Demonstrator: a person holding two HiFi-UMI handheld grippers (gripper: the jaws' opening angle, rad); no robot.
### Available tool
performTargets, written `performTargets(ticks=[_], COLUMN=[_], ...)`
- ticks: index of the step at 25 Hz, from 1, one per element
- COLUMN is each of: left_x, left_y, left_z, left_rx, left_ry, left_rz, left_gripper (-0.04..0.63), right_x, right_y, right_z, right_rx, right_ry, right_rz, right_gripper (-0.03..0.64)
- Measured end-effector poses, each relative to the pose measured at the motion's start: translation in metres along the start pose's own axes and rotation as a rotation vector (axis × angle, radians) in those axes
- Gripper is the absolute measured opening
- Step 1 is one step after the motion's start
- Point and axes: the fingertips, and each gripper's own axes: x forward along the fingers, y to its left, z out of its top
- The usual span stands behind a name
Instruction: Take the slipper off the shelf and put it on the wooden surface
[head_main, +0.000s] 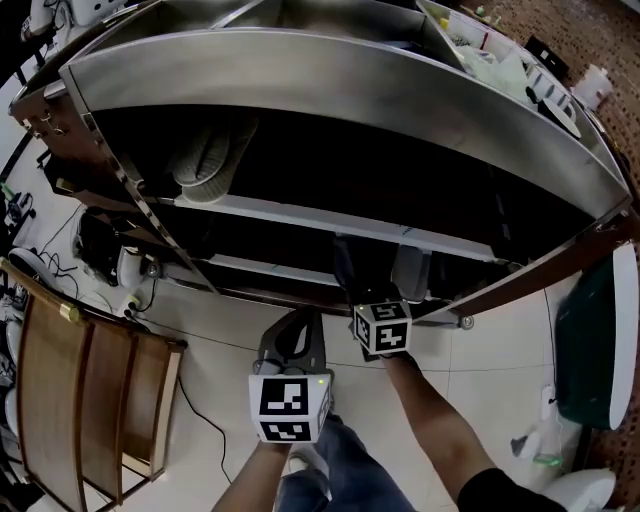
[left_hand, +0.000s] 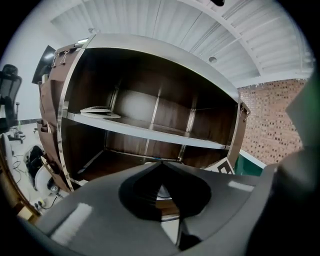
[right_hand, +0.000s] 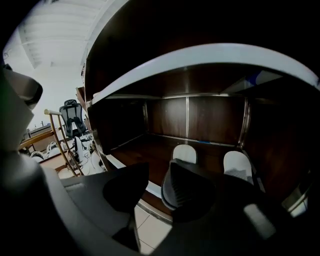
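A grey ribbed slipper (head_main: 212, 158) lies on the white middle shelf (head_main: 300, 215) at its left end; in the left gripper view this slipper (left_hand: 100, 111) is far off at the upper left. Two pale slippers (right_hand: 185, 152) (right_hand: 237, 165) rest on the dark wooden bottom board (right_hand: 145, 150) beyond my right gripper (right_hand: 155, 175). That gripper (head_main: 380, 275) reaches into the bottom bay with its jaws open, floor tile and the board's edge showing between them. A grey ribbed edge lies against its right jaw. My left gripper (head_main: 295, 318) (left_hand: 160, 164) hangs shut and empty in front of the shelf.
The shelf unit has metal posts and a curved steel top (head_main: 330, 80). A slatted wooden rack (head_main: 90, 400) stands on the tiled floor at the left, with cables beside it. A green and white object (head_main: 600, 340) sits at the right. My legs are below the grippers.
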Motion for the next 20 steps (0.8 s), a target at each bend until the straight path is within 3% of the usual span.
performTargets(ticks=[5,9,14,20], left_x=[0.012,0.019,0.029,0.033], left_y=[0.010,0.017,0.031,0.046], left_z=[-0.015,-0.038,-0.056,-0.066], left_rx=[0.003,-0.022,-0.014,-0.016], left_ry=[-0.001,0.013,0.021,0.023], left_rz=[0.001,0.009,0.013,0.036], left_gripper=[0.006,0.006,0.005,0.006], right_x=[0.039,0.068,0.092,0.108], right_y=[-0.022,-0.039,-0.044,-0.057], right_z=[-0.020,-0.044,-0.043,-0.047], right_rx=[0.036,0.006,-0.016,0.036], right_ry=[0.046,0.112,0.086,0.092], right_rz=[-0.026,-0.075,-0.087,-0.122], right_gripper=[0.133,0.133,0.133,0.127])
